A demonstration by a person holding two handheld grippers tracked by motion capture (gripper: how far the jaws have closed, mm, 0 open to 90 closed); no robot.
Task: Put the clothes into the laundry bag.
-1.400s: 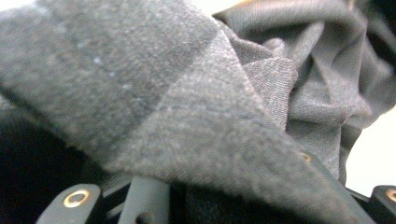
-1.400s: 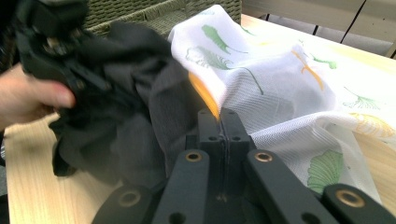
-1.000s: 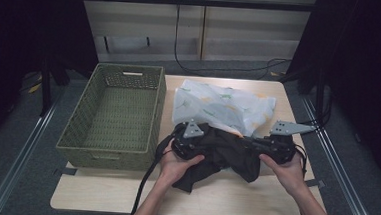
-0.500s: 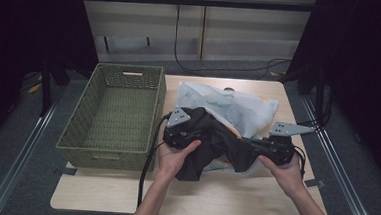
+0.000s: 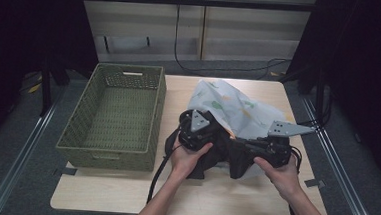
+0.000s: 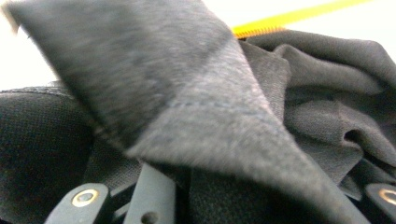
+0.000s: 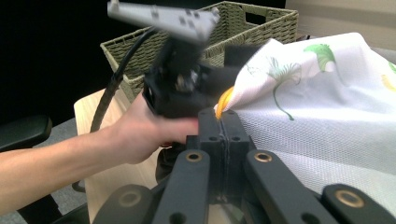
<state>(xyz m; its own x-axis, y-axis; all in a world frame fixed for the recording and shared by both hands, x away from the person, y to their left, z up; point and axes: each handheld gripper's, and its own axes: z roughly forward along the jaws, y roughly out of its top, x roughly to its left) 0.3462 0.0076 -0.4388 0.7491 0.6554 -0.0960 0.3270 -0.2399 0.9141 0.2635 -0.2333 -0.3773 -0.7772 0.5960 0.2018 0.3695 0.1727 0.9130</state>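
- Dark grey garment (image 5: 225, 157): bunched cloth on the right half of the wooden table (image 5: 123, 193), just in front of the patterned bag and partly over its near edge. Its long axis runs across the table from left to right, between the two grippers; a loose tail hangs down toward the near edge under the left hand. In the left gripper view a folded, stitched corner (image 6: 187, 93) points down and to the right over the jaws.
- Left gripper (image 5: 197, 130): held in the person's left hand (image 5: 188, 157) at the garment's left end. Cloth covers the jaw tips in its own view, so whether the pads press on it cannot be told.
- Right gripper (image 7: 223, 126): held in the right hand (image 5: 279, 173) at the garment's right end, pointing left toward the other gripper. Jaws pressed together; what lies between the pads, if anything, cannot be told.
- White mesh bag (image 5: 233, 107): printed with green and yellow leaves, crumpled behind the garment on the far right part of the table; a yellow zip edge (image 7: 224, 100) shows just beyond the right jaw tips.
- Green woven basket (image 5: 76, 135): oblong, long axis running away from the person, on the table's left half, well apart from the garment.
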